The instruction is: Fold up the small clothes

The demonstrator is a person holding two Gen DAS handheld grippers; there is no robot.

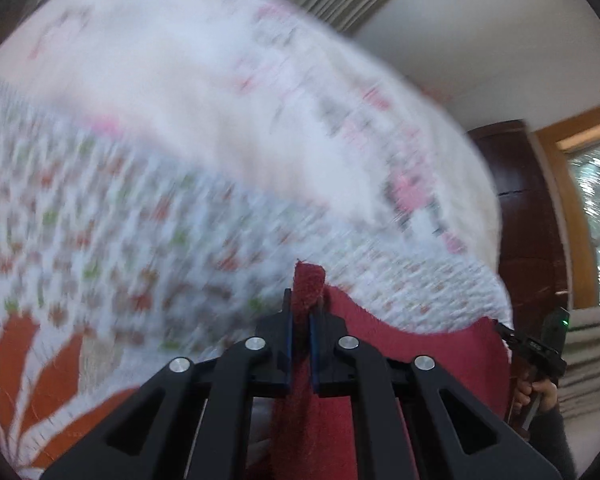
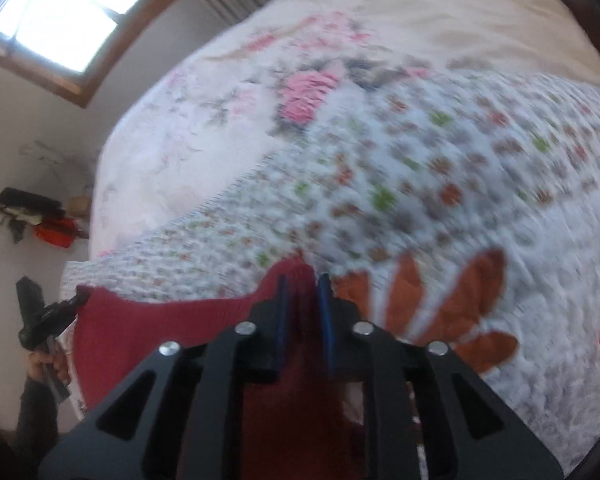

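Both views are pretty motion-blurred, so fine detail is a wash. Closest in, the left gripper has its jaws clamped on a bunched corner of the red cloth, with a tuft of it poking up past the tips. The right gripper is pinching the other corner the same way, jaws closed on the red fabric. Between them the cloth hangs as one span, its top edge sagging in a shallow curve from one grip to the other. In each wrist view you can see the other gripper out at the far end of that edge, with a hand wrapped around its handle.

Behind the cloth is the quilt, white with small red and green flowers plus big orange petals near the front. It covers the near part of the bed, and nothing else sits on it, so there's loads of flat room. Past its stitched edge comes a pink rose sheet, then plain cream bedding.

Off the bed's edge there's white wall, a wood-framed window and a dark headboard.
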